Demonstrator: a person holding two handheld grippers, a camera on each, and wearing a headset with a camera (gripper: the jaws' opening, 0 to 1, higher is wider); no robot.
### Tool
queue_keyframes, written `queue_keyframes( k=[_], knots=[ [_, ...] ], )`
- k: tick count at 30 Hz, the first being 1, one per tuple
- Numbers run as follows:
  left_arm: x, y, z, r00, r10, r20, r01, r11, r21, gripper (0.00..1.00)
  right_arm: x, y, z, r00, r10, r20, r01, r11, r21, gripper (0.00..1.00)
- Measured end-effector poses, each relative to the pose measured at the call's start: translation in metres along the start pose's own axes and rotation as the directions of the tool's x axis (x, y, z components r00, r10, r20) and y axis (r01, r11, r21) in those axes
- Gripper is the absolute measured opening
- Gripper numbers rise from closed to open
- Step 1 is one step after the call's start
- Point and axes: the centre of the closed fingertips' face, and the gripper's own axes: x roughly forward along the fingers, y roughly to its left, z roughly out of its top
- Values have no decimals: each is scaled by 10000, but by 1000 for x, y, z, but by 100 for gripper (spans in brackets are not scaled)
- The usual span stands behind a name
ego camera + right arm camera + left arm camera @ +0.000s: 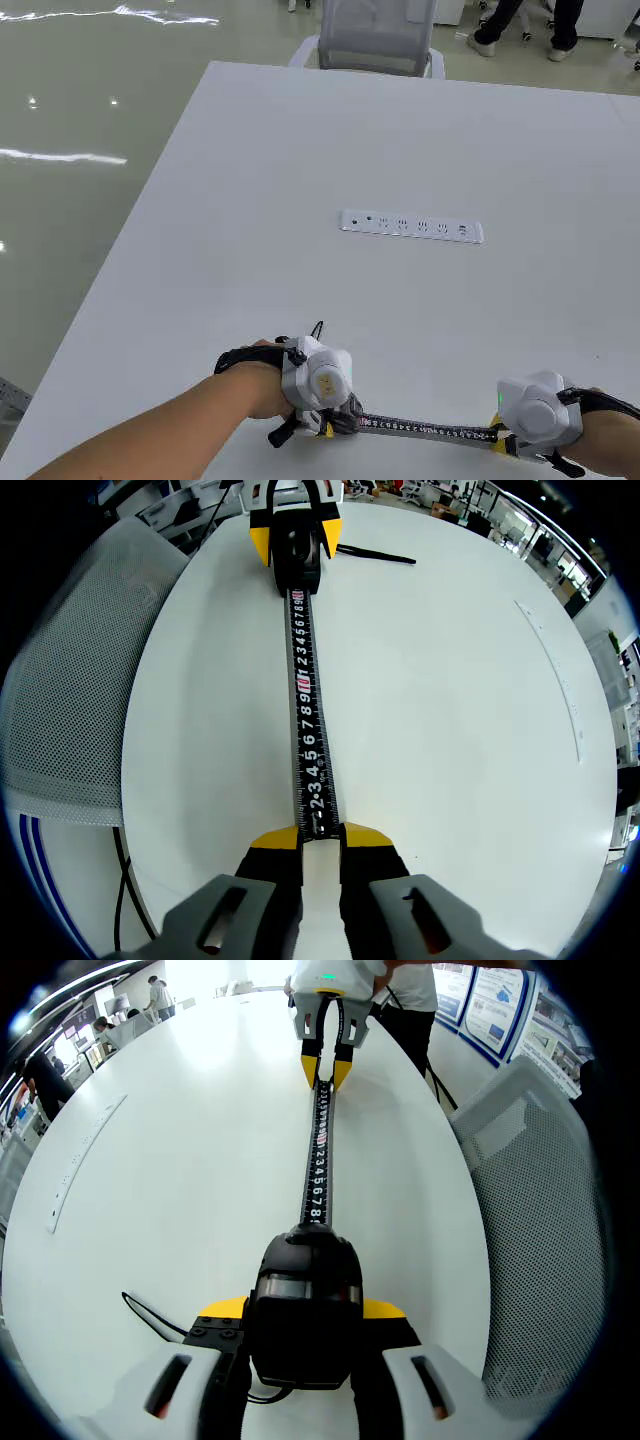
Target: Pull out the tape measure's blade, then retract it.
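The left tool (pixel 305 1312) is closed around the black tape measure case (pixel 303 1280) at the white worktop's (pixel 300 150) near edge. The right tool (pixel 320 837) pinches the extended blade's (pixel 305 700) tip, well apart from the case.

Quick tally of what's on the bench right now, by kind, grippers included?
tape measure: 1
power strip: 1
grippers: 2 (left gripper, right gripper)
Total: 4
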Motion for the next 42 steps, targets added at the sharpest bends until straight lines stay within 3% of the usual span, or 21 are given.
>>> queue_keyframes(
  k=[42],
  knots=[
    [1,1,0,10000,-21,3,21,10000,-92,35,-6,-3,-19,9998,-50,-194,52,9999,114,11]
  ],
)
